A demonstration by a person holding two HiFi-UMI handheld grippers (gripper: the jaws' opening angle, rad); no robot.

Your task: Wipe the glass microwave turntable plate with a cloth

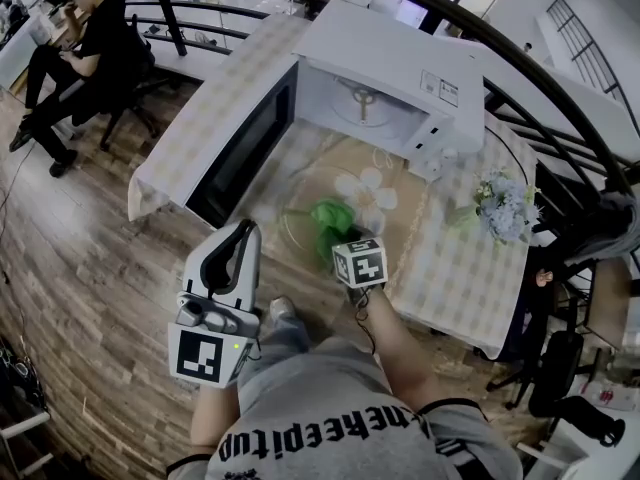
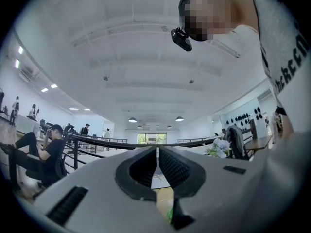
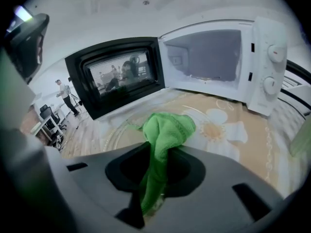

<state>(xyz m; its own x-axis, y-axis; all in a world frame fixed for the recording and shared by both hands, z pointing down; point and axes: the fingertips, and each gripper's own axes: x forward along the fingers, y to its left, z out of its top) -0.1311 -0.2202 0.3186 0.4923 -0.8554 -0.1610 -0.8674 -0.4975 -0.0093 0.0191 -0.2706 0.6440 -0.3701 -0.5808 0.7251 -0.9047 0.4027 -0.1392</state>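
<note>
— On the table (image 1: 455,258), just in front of the open microwave (image 1: 385,73), the glass plate (image 1: 288,230) is laid flat. How is it described?

— It is seen as clear and round. Its rim is traced by faint rings, and the table cover's flower print (image 1: 368,193) is seen through it.

— Where is the cloth found?

— A green cloth (image 3: 167,127) is pinched between the jaws of the right gripper (image 3: 155,165). It is bunched out in front of them and laid on the plate. Part of the plate's near side is covered by cloth and gripper.

— And the other gripper?

— The left gripper (image 1: 238,236) is held over the wooden floor (image 1: 90,268), off the table's near corner. Its jaws are brought together, and nothing is held between them.

— What else is noted around?

— The microwave door (image 3: 116,74) is swung open to the left of the plate. Pale flowers (image 1: 505,206) are set at the table's right side, well apart from the plate. A dark curved railing (image 1: 540,73) is seen behind the table, and a seated person (image 1: 90,38) at far left.
</note>
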